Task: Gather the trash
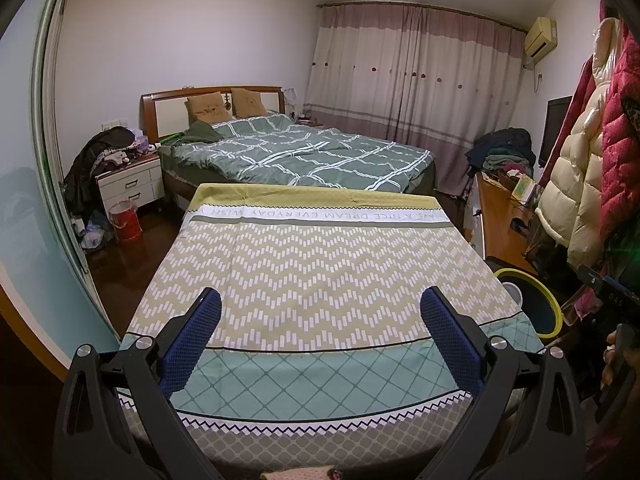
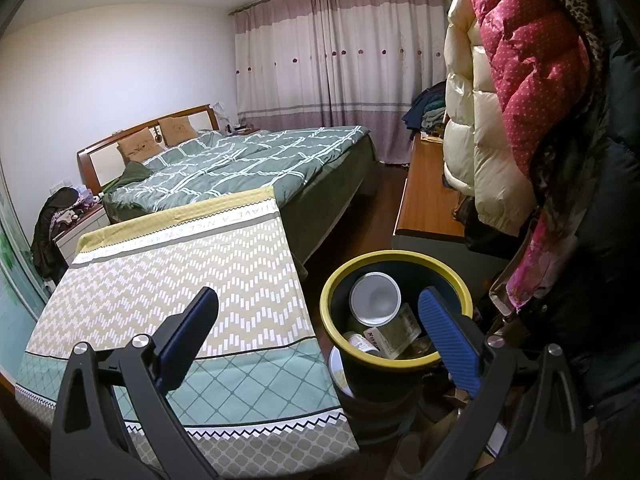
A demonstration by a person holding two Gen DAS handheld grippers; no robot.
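Note:
A dark bin with a yellow rim (image 2: 404, 258) stands on the floor to the right of the table. It holds a white cup (image 2: 375, 298), a clear wrapper with print (image 2: 400, 330) and other trash. My right gripper (image 2: 320, 308) is open and empty, above the bin's left rim and the table's right edge. My left gripper (image 1: 320, 308) is open and empty over the patterned tablecloth (image 1: 312, 264). The bin also shows at the right of the left wrist view (image 1: 540, 300).
A bed with a green quilt (image 1: 304, 152) stands beyond the table. Coats (image 2: 520, 100) hang close at the right, above a wooden cabinet (image 2: 428, 196). A white nightstand (image 1: 130, 184) and a red bucket (image 1: 126, 222) stand at the left.

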